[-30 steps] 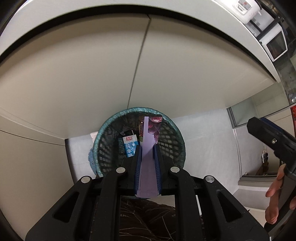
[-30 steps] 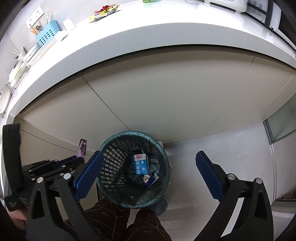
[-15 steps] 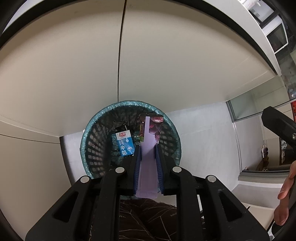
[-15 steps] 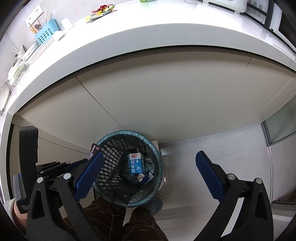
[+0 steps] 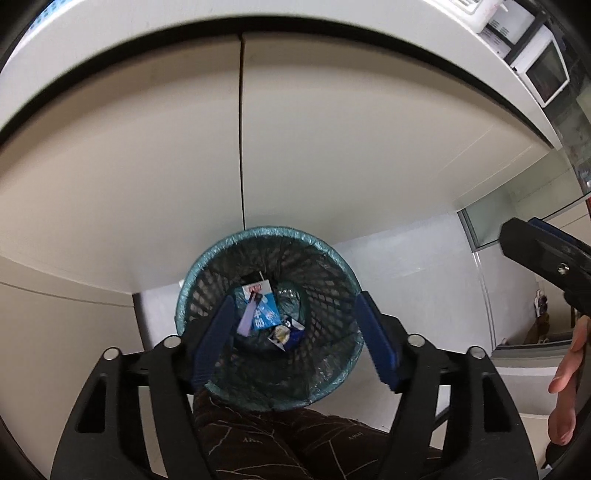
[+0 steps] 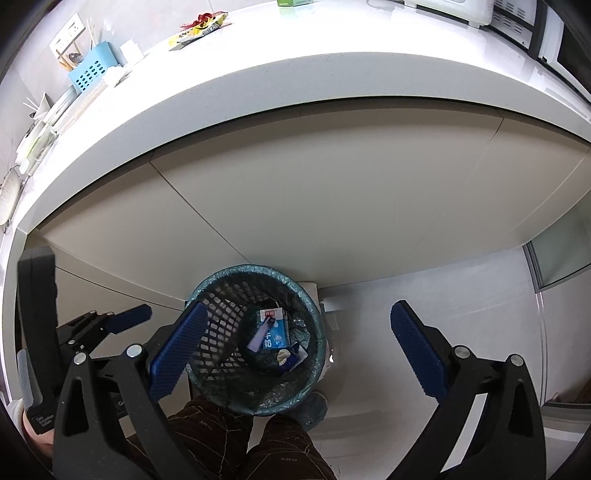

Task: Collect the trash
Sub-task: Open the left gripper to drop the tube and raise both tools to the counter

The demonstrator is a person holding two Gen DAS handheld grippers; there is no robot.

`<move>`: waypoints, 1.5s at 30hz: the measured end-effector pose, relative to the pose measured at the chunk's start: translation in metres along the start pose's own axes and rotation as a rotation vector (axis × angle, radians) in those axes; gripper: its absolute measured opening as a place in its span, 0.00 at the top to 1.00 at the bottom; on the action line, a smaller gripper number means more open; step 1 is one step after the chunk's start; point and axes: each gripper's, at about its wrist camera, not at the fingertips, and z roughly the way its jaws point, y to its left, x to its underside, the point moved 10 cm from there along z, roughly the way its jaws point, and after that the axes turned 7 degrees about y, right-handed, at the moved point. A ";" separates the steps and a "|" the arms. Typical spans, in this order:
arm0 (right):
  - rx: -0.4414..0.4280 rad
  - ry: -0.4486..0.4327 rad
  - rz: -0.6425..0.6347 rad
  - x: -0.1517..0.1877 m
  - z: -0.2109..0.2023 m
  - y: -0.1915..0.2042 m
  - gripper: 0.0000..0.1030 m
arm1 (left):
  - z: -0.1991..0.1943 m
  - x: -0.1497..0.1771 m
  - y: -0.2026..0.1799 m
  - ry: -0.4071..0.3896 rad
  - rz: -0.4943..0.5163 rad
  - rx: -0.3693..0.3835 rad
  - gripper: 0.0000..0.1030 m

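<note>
1. Released since half a second ago: the flat lilac paper packet (image 5: 246, 316), then clamped between the left gripper (image 5: 293, 332) pads, now lying loose inside the round teal-lined black mesh waste basket (image 5: 207, 258).
2. Left gripper now spread wide, blue ribbed pads either side of the basket mouth, nothing between them.
3. Packet resting tilted on a blue-and-white milk carton (image 5: 263, 306) at the basket bottom; seen likewise from the right wrist, packet (image 6: 258, 336) on carton (image 6: 275, 330).
4. Beside the carton, a small crumpled blue-and-white wrapper (image 5: 286, 332).
5. Right gripper (image 6: 299, 354) also wide apart and empty, hovering above the basket (image 6: 207, 291), with the left gripper visible at its left.
6. Basket standing on the pale tiled floor (image 6: 461, 288) against cream cabinet doors (image 6: 332, 192) under a white countertop (image 6: 332, 74).
7. On the countertop: a light-blue perforated holder (image 6: 90, 75) and a yellow snack packet (image 6: 199, 29).
8. Dark brown patterned trousers (image 5: 288, 439) below the basket.
</note>
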 end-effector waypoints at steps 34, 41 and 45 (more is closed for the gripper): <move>-0.044 -0.312 -0.091 -0.135 -0.133 0.056 0.07 | -0.230 -0.105 0.047 -0.367 -0.064 -0.026 0.06; -0.043 -0.340 -0.108 -0.165 -0.147 0.069 0.07 | -0.256 -0.135 0.067 -0.402 -0.093 -0.037 0.06; -0.043 -0.352 -0.107 -0.181 -0.153 0.074 0.07 | -0.270 -0.153 0.078 -0.428 -0.097 -0.037 0.06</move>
